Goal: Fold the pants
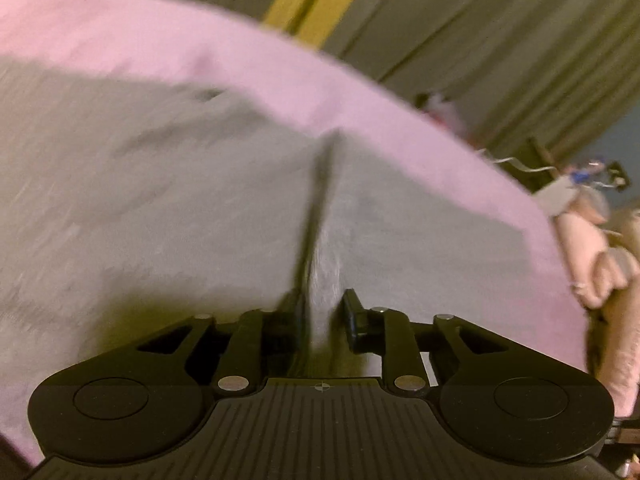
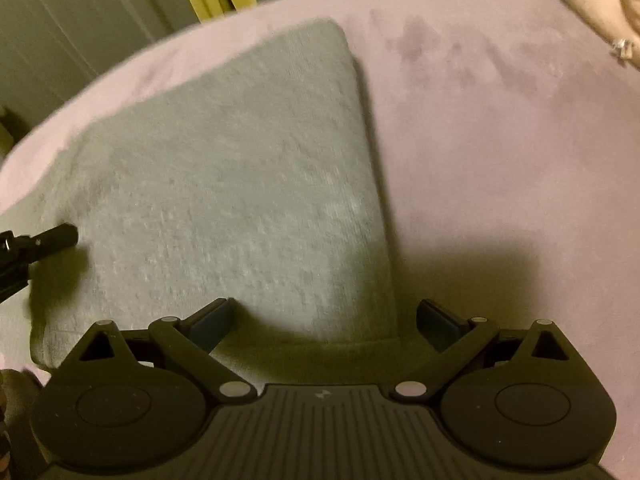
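- Pinching a raised ridge of grey cloth, the left gripper point(image 1: 322, 312) has its jaws nearly closed, the fabric drawn up between the fingers; whether the pads truly press it is hard to tell through the blur.
- Hovering wide open, the right gripper point(image 2: 324, 318) holds nothing, poised over the near right corner of the pants point(image 2: 224, 184).
- The pants lie as a compact grey rectangle on the pink bed cover point(image 2: 500, 160), towards its left side.
- A person's hand point(image 1: 592, 248) rests at the cover's far right edge.
- Folding looks nearly complete; the next move likely calls for smoothing or one last fold, with both corners gripped evenly.
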Motion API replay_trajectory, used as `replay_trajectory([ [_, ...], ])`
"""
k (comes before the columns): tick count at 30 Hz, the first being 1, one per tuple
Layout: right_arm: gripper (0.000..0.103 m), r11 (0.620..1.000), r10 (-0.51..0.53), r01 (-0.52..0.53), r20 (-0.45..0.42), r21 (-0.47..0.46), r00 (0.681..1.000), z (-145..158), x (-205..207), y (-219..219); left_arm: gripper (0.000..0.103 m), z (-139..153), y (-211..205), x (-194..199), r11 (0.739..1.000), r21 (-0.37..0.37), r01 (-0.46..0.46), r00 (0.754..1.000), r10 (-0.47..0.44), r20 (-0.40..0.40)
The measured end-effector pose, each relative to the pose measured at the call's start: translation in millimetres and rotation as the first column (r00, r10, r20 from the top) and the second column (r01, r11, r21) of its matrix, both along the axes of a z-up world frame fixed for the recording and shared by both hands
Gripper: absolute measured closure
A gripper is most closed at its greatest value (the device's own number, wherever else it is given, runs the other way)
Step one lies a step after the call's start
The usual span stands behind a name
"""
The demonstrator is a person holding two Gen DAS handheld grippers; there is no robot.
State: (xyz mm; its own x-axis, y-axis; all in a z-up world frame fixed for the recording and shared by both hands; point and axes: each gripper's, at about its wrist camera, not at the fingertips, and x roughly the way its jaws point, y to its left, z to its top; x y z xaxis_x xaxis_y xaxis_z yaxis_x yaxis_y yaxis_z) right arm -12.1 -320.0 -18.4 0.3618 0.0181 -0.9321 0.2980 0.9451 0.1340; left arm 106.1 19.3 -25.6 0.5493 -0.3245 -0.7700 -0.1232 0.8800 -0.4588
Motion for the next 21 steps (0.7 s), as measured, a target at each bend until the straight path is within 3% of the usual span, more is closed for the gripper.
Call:
replay_trajectory([
  [4,0.004,1.0,-0.009,0.01,-0.028,0.021,1.0,-7,6,-5,0.066,-7,14,-6,0.996,-0.087,-0.017,1.0,0.015,-0.026],
  [9,0.004,1.0,-0.006,0.007,-0.028,0.013,1.0,-8,7,-7,0.041,5,16,-10,0.996,-0.09,-0.009,0.999,0.012,0.034],
  [12,0.004,1.0,-0.004,0.004,-0.029,-0.004,1.0,-8,7,-1,0.041,-3,10,-9,0.996,-0.093,0.002,1.0,-0.002,0.004],
  [13,0.004,1.0,-0.005,0.004,-0.029,-0.006,1.0,-8,8,0,0.047,-6,8,-8,0.998,-0.062,0.001,1.0,-0.001,-0.004],
  [14,0.004,1.0,-0.005,0.005,-0.028,-0.008,1.0,-8,8,0,0.064,-9,7,-8,1.0,-0.019,-0.007,1.0,0.007,-0.01],
  [15,0.004,1.0,-0.007,0.007,-0.023,-0.009,1.0,-8,8,0,0.068,-10,7,-9,1.0,0.002,-0.01,1.0,0.01,-0.011],
  [17,0.004,1.0,-0.012,0.012,0.002,-0.023,1.0,-7,4,5,0.074,-6,15,-11,0.998,-0.051,-0.037,0.999,0.037,-0.006],
  [19,0.004,0.998,-0.014,0.016,0.044,-0.054,0.999,0,-2,9,0.072,4,26,-14,0.995,-0.032,-0.094,0.995,0.095,0.03],
  [21,0.004,0.995,-0.014,0.026,0.124,-0.092,0.992,11,-12,14,0.051,17,46,-21,0.981,-0.009,-0.192,0.979,0.192,0.073],
])
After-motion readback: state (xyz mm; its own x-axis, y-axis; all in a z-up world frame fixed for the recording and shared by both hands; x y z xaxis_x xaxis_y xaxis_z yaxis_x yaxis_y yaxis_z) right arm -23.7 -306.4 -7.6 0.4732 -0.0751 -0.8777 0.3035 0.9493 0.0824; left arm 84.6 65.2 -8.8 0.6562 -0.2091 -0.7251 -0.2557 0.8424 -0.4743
